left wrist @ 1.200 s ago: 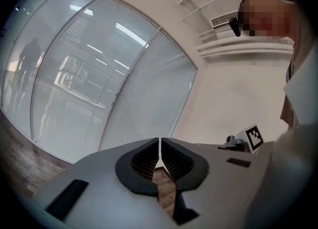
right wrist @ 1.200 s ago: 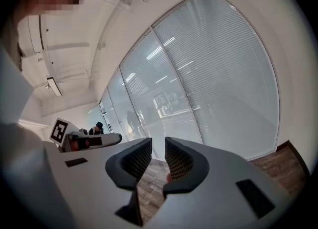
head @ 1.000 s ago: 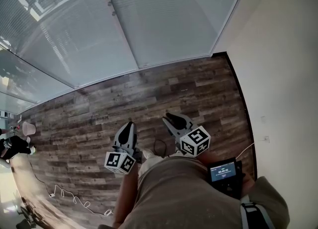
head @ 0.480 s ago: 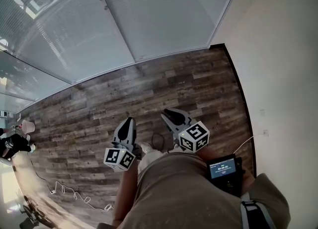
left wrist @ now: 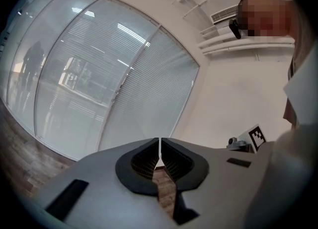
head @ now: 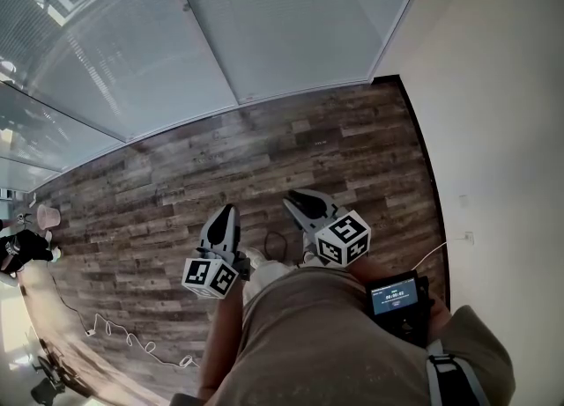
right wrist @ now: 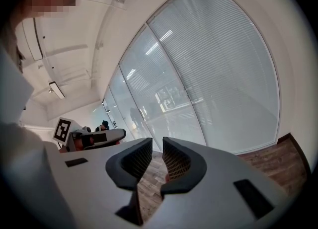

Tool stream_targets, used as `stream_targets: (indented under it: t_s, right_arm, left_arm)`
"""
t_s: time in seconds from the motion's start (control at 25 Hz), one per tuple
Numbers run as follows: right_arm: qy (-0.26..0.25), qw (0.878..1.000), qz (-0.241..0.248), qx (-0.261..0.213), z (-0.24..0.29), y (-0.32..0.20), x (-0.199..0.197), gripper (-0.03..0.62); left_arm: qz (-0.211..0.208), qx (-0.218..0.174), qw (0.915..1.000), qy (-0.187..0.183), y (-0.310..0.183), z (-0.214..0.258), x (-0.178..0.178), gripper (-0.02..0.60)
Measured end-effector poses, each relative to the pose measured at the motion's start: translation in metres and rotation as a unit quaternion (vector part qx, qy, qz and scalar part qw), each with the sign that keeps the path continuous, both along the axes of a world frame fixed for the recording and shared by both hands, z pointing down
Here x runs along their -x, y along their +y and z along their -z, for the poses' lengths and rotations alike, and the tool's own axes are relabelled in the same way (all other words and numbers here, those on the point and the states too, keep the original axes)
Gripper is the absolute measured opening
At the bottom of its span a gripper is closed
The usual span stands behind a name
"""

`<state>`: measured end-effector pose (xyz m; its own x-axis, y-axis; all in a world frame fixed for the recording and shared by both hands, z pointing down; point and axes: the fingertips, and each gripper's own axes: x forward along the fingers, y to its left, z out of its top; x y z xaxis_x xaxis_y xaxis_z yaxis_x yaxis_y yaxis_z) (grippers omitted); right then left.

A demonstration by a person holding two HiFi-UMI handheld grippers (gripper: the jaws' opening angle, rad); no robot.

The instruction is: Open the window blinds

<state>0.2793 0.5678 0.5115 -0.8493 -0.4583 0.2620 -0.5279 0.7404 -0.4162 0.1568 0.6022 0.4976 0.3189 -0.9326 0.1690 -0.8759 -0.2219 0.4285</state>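
We hold both grippers low over the wooden floor (head: 176,184), pointing toward the window blinds (head: 291,25). The blinds hang lowered along the floor's far edge, up to its far right corner by the white wall (head: 502,87). The left gripper (head: 227,210) is clenched on nothing, the right gripper (head: 295,197) slightly parted and empty, both well apart from the blinds

Left gripper (head: 227,212) and right gripper (head: 298,200) are held side by side over the wood floor (head: 352,158), pointed at the window blinds (head: 291,25) well ahead, slats shut. A screen device (head: 395,300) is seen just behind the right gripper. A white cable (head: 132,347) is seen behind-left of the left gripper.
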Motion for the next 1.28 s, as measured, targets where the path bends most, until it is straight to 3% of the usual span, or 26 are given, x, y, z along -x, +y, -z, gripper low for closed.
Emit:
stream_targets:
  t_s: [0.48, 0.64, 0.72, 0.84, 1.04, 1.16, 1.28]
  right_arm:
    - [0.002, 1.0, -0.003, 0.008, -0.011, -0.01, -0.052, 0.071]
    - [-0.001, 1.0, 0.0, 0.011, -0.014, -0.009, -0.067, 0.069]
    - [-0.004, 1.0, 0.0, 0.016, -0.016, -0.011, -0.075, 0.064]
    - [-0.004, 1.0, 0.001, 0.02, -0.016, -0.01, -0.082, 0.058]
    - [-0.002, 1.0, -0.005, 0.021, -0.017, -0.006, -0.098, 0.057]
    - [0.007, 1.0, -0.005, 0.023, -0.018, -0.011, -0.09, 0.057]
    - [0.015, 1.0, 0.014, 0.017, -0.019, -0.015, -0.075, 0.057]
  left_arm:
    - [0.007, 0.012, 0.9999, 0.007, -0.009, -0.014, -0.042, 0.025]
    - [-0.027, -0.003, 0.9989, 0.038, -0.007, -0.005, -0.07, 0.015]
    - [-0.049, -0.009, 0.9982, 0.033, -0.007, -0.001, -0.086, 0.014]
    - [-0.059, 0.0, 0.9978, 0.031, -0.004, -0.002, -0.097, 0.014]
    - [-0.091, 0.002, 0.9939, 0.062, -0.001, 0.002, -0.114, 0.014]
    - [-0.115, -0.002, 0.9918, 0.056, -0.002, 0.008, -0.116, 0.014]
    - [-0.113, -0.002, 0.9923, 0.051, -0.002, 0.005, -0.111, 0.014]
